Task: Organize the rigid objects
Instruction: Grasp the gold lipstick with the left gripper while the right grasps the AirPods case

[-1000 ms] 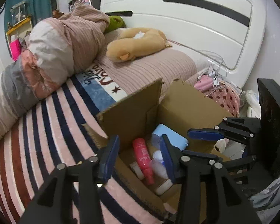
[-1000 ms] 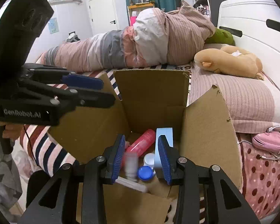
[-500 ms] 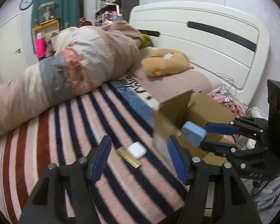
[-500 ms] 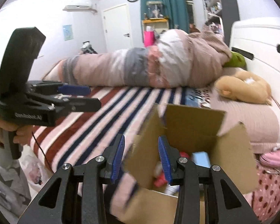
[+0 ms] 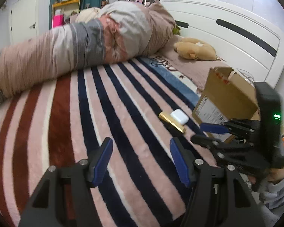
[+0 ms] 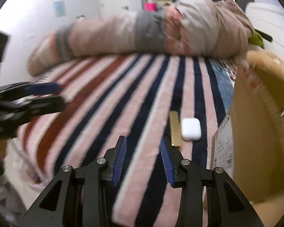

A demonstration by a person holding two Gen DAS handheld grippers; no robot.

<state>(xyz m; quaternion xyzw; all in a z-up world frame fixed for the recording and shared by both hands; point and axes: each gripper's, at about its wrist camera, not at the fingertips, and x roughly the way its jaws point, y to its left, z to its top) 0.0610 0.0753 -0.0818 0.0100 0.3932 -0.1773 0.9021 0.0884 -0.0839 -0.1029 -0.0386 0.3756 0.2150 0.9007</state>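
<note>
A white earbud case (image 5: 179, 116) (image 6: 190, 128) lies on the striped blanket beside a flat gold bar-shaped object (image 5: 172, 122) (image 6: 175, 129). Both lie just left of the open cardboard box (image 5: 226, 98) (image 6: 259, 132). My left gripper (image 5: 141, 158) is open and empty, low over the blanket, short of the two objects. My right gripper (image 6: 143, 160) is open and empty, just short of the gold object; it also shows in the left wrist view (image 5: 208, 132) by the box's labelled side. The left gripper shows at the left edge of the right wrist view (image 6: 45, 94).
A rolled pink and grey duvet (image 5: 81, 43) lies across the far side of the bed. A tan plush toy (image 5: 195, 50) rests near the white headboard (image 5: 236, 30). The bed's edge is close in front of both grippers.
Both grippers have pulled out of the box and swung left over the blanket. The box, centred a second ago, now sits at the right. The earbud case and gold object have come into view.
</note>
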